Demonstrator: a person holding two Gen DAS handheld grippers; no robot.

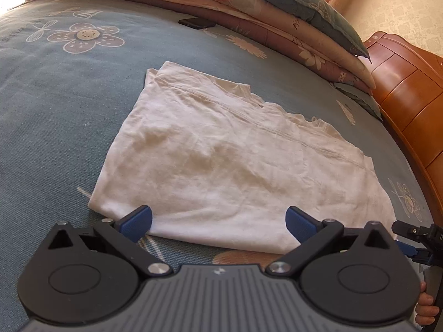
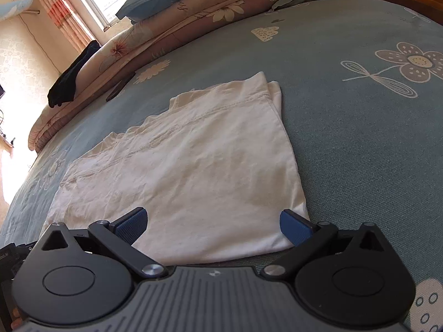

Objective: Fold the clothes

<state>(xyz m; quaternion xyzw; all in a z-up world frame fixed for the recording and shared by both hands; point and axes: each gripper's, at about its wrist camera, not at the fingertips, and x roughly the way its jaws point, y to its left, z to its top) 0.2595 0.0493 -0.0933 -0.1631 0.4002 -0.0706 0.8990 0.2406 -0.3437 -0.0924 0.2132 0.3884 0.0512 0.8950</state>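
white garment (image 1: 221,163) lies folded; only right view shows black cloth (image 2: 72,76).

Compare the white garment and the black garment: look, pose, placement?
The white garment lies flat on the blue bedsheet, folded into a rough rectangle; the black garment hangs draped over the edge of the stacked quilts.
The white one is spread wide just ahead of both open tongs; the black one is a narrow bunch far from them.
The white one shows seams; the black one shows no detail.
Neither is gripped.
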